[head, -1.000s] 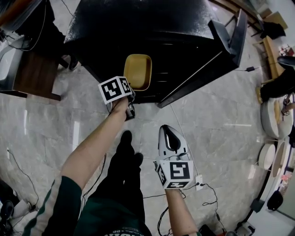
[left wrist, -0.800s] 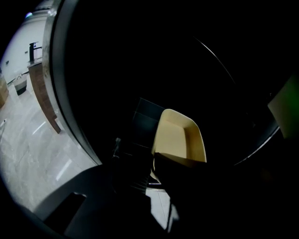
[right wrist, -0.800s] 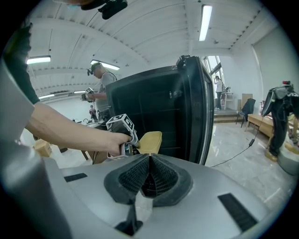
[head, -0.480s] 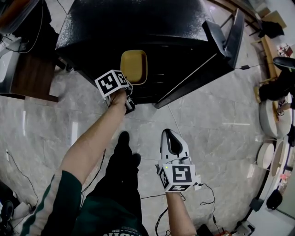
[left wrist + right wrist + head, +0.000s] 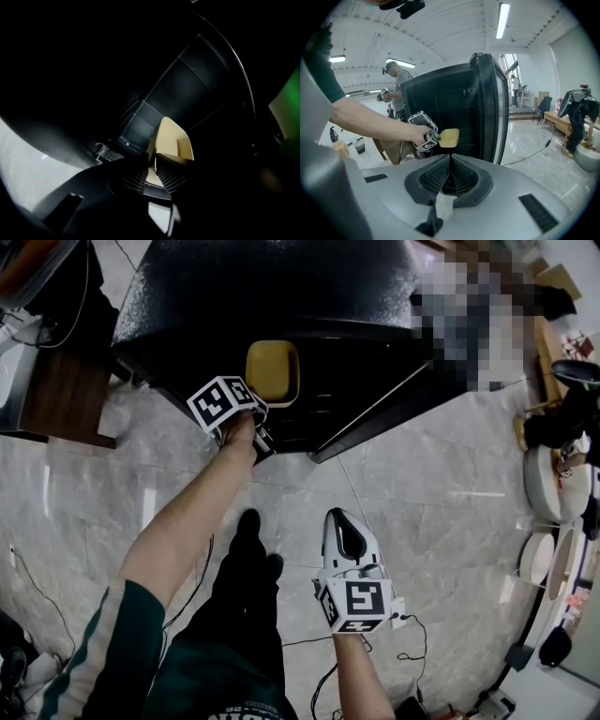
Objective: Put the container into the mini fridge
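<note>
**Yellow container held at the mouth of the open mini fridge**

From the head view, we saw the person's left arm stretched toward the black mini fridge [image 5: 281, 287]. Its door [image 5: 492, 108] stood swung open to the right. The left gripper [image 5: 154, 169] pinched one wall of the yellow container [image 5: 273, 371], holding it level and mouth-up at the front of the dark interior. We could not tell whether it rested on a shelf. The jaws stood narrow, with the container's wall between their ribbed pads, and had just been opening. We judged this to be the start of a release. The right gripper [image 5: 450, 159] hung low over the marble floor [image 5: 450, 502], well apart from the fridge. Its jaws were closed together on nothing, likely because this step needed only one gripper.
</note>
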Available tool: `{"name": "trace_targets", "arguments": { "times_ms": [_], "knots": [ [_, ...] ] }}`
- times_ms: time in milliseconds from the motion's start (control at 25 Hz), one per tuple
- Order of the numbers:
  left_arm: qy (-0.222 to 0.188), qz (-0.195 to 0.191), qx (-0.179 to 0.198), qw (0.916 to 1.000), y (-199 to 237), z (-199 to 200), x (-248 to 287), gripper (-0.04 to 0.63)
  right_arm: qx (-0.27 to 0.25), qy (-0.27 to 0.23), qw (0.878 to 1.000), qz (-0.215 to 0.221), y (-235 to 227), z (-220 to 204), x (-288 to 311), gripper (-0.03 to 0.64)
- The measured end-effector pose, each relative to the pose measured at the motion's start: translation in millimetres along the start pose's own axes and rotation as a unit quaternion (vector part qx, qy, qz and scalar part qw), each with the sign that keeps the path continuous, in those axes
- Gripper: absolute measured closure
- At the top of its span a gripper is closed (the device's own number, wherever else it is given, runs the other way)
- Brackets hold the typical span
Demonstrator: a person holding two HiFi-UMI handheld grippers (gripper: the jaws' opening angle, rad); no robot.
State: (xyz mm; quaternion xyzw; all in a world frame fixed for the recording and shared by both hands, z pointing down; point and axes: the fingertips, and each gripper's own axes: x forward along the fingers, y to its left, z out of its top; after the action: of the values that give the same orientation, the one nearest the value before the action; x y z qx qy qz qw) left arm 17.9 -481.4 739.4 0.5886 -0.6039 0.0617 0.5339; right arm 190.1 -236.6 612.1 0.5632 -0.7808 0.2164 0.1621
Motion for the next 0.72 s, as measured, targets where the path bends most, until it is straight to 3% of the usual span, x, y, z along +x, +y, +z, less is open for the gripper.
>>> {"name": "trace_targets", "arguments": {
  "times_ms": [160,480,720],
  "knots": [
    [-0.008,-0.012,-0.015,0.9998,-5.7,5.7,6.9,0.554,0.0,0.002,1.0,-0.002,-0.9,-0.2,0.8,0.581],
    [-0.006,-0.019,-0.002,0.9998,-13.7,10.6,16.0,0.552,0.002,0.005,1.0,-0.01,-9.0,-1.6,-2.8,0.58],
    [-0.01,-0.041,0.013,0.999,-19.0,10.8,16.1,0.483,0.001,0.005,1.0,-0.007,-6.3,-1.6,-2.8,0.58]
  ]
}}
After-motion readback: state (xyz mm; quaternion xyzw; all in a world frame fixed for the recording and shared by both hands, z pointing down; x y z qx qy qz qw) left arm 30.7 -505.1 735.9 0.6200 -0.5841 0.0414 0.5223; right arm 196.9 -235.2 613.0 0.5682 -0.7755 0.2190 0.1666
